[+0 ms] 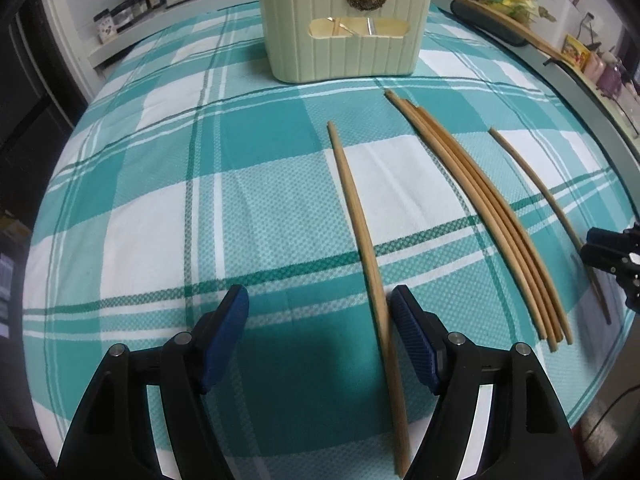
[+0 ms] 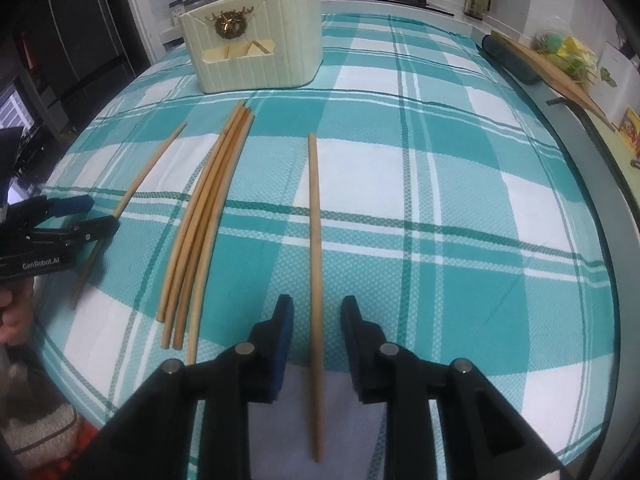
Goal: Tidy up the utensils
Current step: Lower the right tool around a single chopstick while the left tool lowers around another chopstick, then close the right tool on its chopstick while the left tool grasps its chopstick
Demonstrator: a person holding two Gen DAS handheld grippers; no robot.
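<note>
My left tongs [image 1: 318, 300] hang over the checked cloth [image 1: 160, 184] on the desk, jaws wide apart. One chopstick [image 1: 360, 216] lies between them, close against the right-hand pad [image 1: 412, 332], though I cannot tell if it touches; nothing is gripped. My right tongs [image 2: 316, 312] straddle another lone stick [image 2: 315, 220], jaws narrowly apart with a gap on each side of it, so it lies free on the cloth. Between the two single sticks lies a bundle [image 2: 204, 216] of about five chopsticks, side by side, tips fanning toward the holder [image 2: 256, 52]. That pale green holder stands upright at the far end of the cloth, well apart from all the sticks, with two sticks poking from its top.
</note>
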